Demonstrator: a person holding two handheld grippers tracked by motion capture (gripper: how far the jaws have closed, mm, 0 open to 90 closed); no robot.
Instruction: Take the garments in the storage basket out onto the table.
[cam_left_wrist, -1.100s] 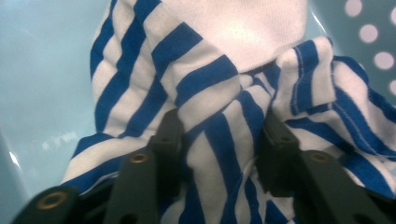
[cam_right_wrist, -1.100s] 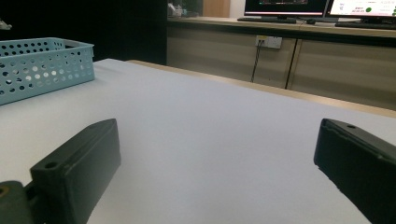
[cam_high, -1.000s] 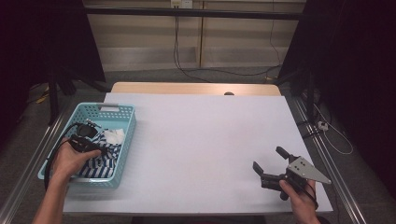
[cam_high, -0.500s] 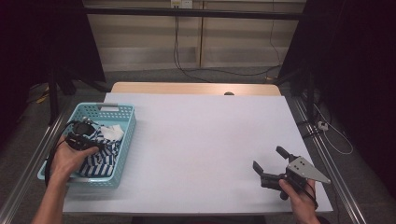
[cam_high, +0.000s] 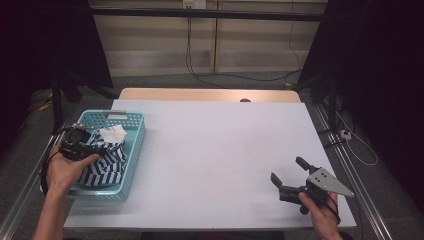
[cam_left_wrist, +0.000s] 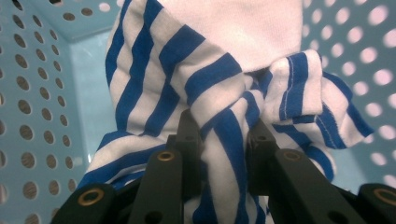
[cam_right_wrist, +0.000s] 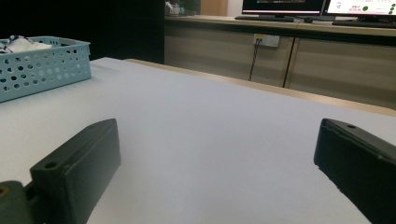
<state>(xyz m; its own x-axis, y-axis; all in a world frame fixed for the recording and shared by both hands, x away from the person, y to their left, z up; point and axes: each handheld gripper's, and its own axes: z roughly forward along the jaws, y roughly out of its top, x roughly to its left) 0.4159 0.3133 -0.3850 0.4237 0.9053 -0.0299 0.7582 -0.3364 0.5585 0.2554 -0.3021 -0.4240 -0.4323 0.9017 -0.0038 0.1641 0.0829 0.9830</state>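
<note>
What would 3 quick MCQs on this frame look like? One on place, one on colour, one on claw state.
1. Where does the basket sit on the table?
A. left edge
B. centre
C. far right corner

2. What colours are the striped cloth?
A. red and white
B. blue and white
C. green and black

3. What is the state of the left claw?
A. open above the table
B. shut on nothing
C. shut on the striped cloth

Answers:
1 A, the high view shows it at the left edge.
2 B, the stripes are blue on white.
3 C, a fold is pinched between its jaws.
</note>
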